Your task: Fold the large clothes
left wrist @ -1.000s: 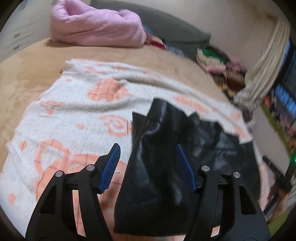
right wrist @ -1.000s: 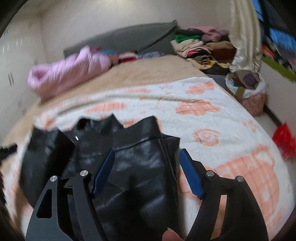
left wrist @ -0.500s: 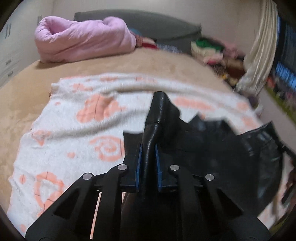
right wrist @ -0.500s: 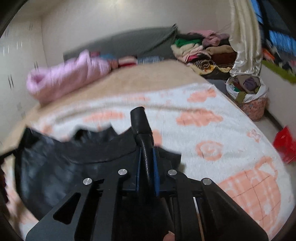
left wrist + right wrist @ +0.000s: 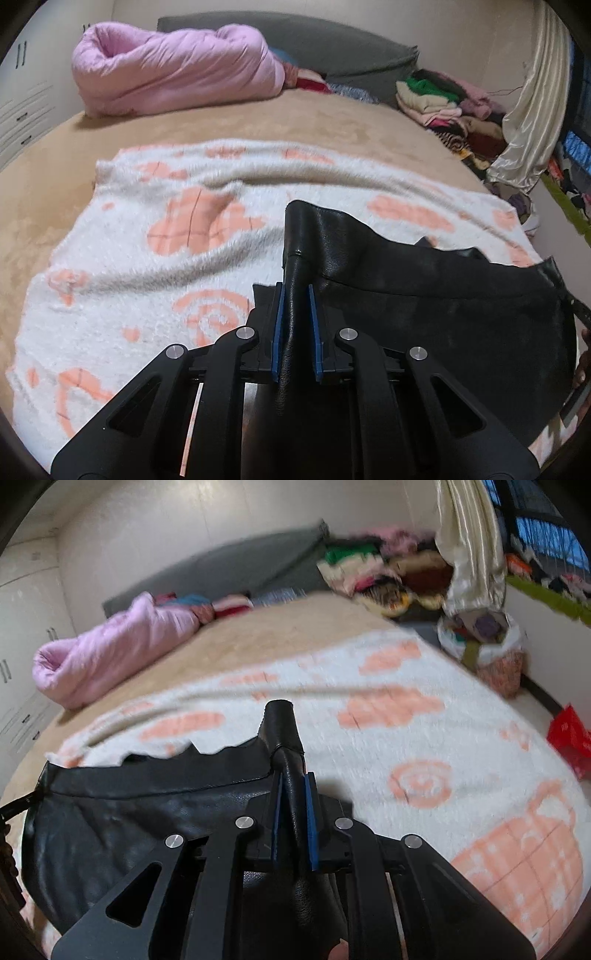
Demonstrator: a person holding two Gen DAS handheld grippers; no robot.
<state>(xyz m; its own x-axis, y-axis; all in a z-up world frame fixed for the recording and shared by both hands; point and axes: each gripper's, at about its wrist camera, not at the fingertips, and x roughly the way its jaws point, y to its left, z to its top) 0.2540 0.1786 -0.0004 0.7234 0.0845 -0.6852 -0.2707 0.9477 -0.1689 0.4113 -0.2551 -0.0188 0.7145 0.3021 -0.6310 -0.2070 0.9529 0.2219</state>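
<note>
A black leather garment (image 5: 443, 317) (image 5: 140, 823) is stretched between my two grippers over a white blanket with orange patterns (image 5: 166, 229) (image 5: 424, 738) on the bed. My left gripper (image 5: 294, 295) is shut on the garment's left edge, which sticks up in a pinched fold between the blue pads. My right gripper (image 5: 293, 781) is shut on the opposite edge in the same way. The garment's lower part hangs out of sight behind the gripper bodies.
A rolled pink duvet (image 5: 173, 70) (image 5: 110, 650) lies at the head of the tan bed (image 5: 258, 122). Piles of clothes (image 5: 443, 103) (image 5: 373, 568) and a cream curtain (image 5: 532, 110) stand to the right. A filled basket (image 5: 491, 650) and a red bag (image 5: 570, 734) sit on the floor.
Both grippers went from open around the garment lying flat to shut on its edges. They then lifted and pulled it taut between them, moving forward over the blanket.
</note>
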